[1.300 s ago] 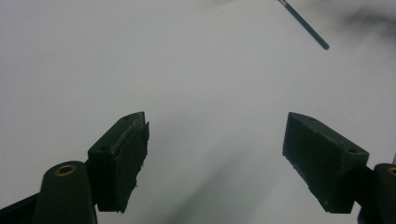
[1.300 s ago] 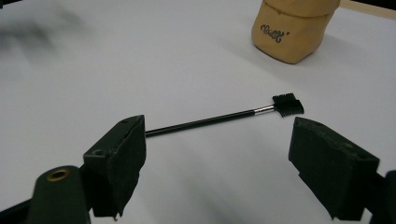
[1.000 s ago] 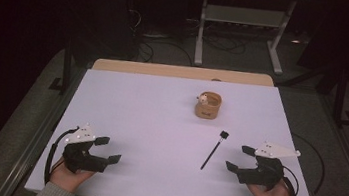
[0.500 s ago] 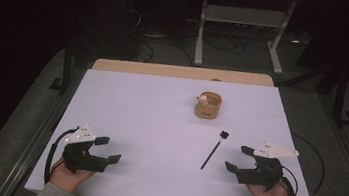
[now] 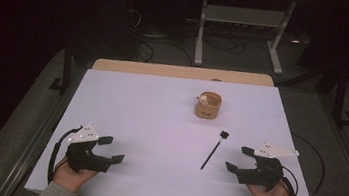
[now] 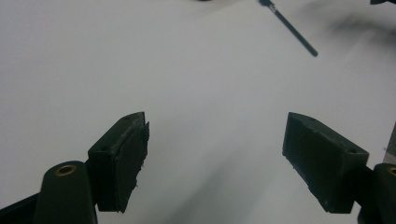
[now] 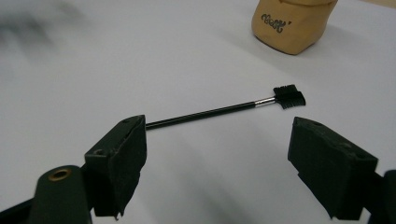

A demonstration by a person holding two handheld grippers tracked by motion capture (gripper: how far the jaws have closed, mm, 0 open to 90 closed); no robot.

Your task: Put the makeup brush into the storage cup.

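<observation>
Both pairs of jaws stand wide apart and hold nothing: the left gripper (image 5: pixel 108 149) sits at the lower left of the high view, the right gripper (image 5: pixel 239 159) at the lower right, each resting on the white tabletop (image 5: pixel 151 110). Just left of the right gripper lies a thin black brush (image 5: pixel 213 151), slanting toward the upper right. Beyond it, near the centre, stands a small tan cup (image 5: pixel 208 105).
</observation>
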